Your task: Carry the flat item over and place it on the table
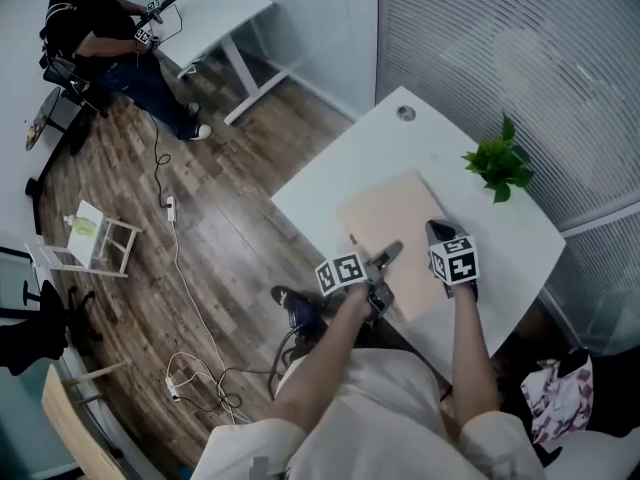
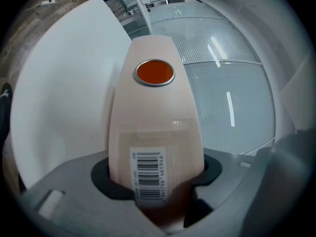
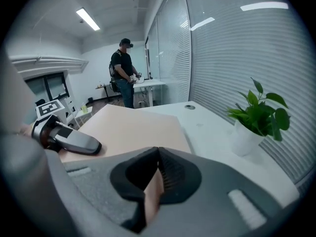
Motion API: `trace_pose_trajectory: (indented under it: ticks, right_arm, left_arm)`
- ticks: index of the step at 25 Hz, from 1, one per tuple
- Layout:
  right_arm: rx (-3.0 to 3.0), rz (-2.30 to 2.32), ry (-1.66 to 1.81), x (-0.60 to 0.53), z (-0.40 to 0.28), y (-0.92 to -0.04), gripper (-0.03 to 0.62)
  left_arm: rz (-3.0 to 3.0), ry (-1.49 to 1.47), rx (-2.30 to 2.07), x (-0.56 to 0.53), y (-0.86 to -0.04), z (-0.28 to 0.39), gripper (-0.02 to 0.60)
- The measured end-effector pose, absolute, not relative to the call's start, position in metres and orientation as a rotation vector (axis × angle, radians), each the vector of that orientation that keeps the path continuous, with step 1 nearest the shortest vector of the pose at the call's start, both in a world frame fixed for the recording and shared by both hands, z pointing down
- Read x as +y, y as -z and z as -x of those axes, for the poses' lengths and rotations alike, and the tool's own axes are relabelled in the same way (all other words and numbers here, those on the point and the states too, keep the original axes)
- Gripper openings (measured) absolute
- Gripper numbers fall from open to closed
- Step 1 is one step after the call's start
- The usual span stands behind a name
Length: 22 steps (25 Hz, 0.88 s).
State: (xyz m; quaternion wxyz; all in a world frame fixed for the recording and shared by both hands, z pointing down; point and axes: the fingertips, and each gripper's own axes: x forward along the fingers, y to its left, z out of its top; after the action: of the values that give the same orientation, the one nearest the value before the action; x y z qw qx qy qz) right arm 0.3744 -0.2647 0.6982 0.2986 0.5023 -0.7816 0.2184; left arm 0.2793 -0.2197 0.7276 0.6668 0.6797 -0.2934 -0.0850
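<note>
The flat item is a pale beige board (image 1: 390, 213) with a barcode label (image 2: 147, 174) and a silver-rimmed orange spot (image 2: 154, 73). It is held over the white table (image 1: 330, 193), and I cannot tell whether it touches the tabletop. My left gripper (image 1: 392, 252) is shut on the board's near edge, with the board (image 2: 153, 127) running straight out from its jaws (image 2: 158, 181). My right gripper (image 1: 435, 230) is shut on the board's right edge (image 3: 157, 181). The board (image 3: 123, 125) stretches away to the left, and the left gripper (image 3: 69, 141) shows there.
A small potted plant (image 1: 500, 163) (image 3: 259, 117) stands on the table's right side, close to the board. A round grommet (image 1: 405, 113) sits at the far end. Blinds and glass walls lie behind. Another person (image 1: 100, 28) is at a second desk (image 1: 215, 13). Cables (image 1: 190, 368) lie on the wooden floor.
</note>
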Motion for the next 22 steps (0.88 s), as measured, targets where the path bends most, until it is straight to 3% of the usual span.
trace_pose_trajectory:
  ticks: [22]
  right_arm:
    - [-2.055,-1.241,-0.502,-0.284,-0.368,-0.727,0.003]
  left_arm:
    - [-1.513,0.26,-0.634,-0.225,-0.754,-0.287,0.299]
